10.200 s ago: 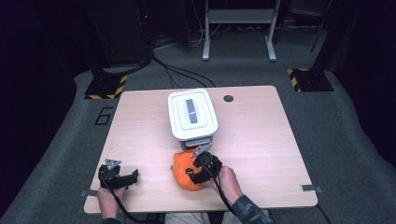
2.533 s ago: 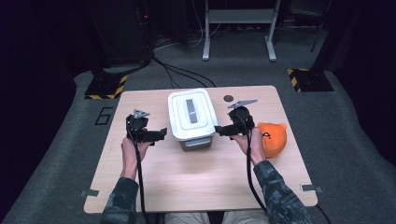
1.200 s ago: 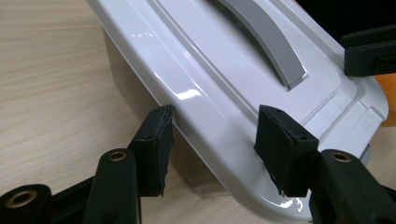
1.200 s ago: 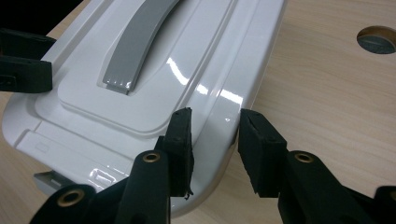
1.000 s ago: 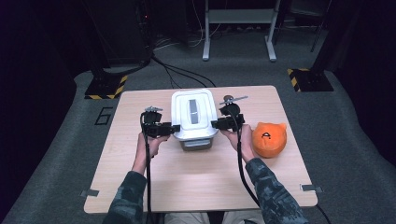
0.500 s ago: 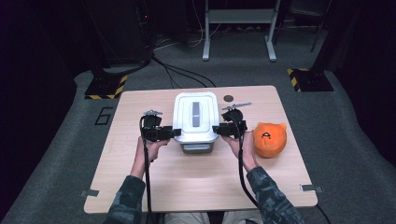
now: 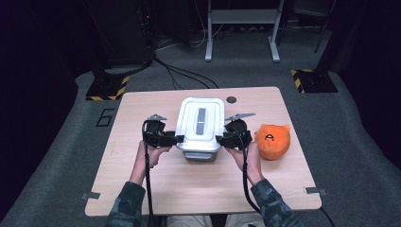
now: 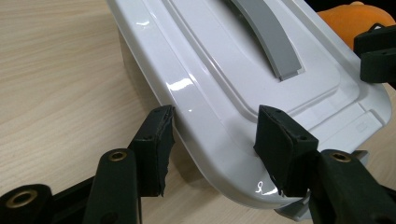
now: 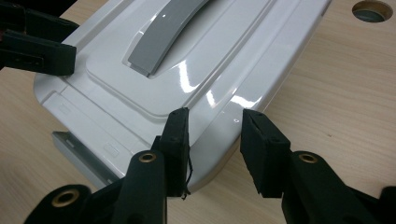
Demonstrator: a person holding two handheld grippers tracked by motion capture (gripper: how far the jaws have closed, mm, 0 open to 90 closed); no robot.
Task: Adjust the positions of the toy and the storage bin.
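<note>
In the high view, the white lidded box (image 7: pixel 200 126) is sitting at the centre of the wooden table (image 7: pixel 142 189), with an orange plush toy (image 7: pixel 272 141) just off its 3 o'clock side. The left gripper (image 7: pixel 177 140) is meeting the lid's edge at 9 o'clock and the right gripper (image 7: pixel 219 140) at 3 o'clock, both toward the near corners; a forearm in a camouflage sleeve (image 7: pixel 126 208) is coming in from 6 o'clock. In the left gripper view, the jaws are standing apart and straddling the lid's rim: one black pad (image 8: pixel 158 148) is lying just outside the edge, touching or nearly so, and the other is resting over the lid's top; firm pressing cannot be confirmed. The grey handle (image 8: pixel 271 37) is running toward 12 o'clock. In the right gripper view, the pads (image 9: pixel 176 149) are likewise bracketing the rim, one over the top, one outside; whether they are clamping cannot be told. A round hole in the table (image 9: pixel 373 10) is showing at 1 o'clock.
</note>
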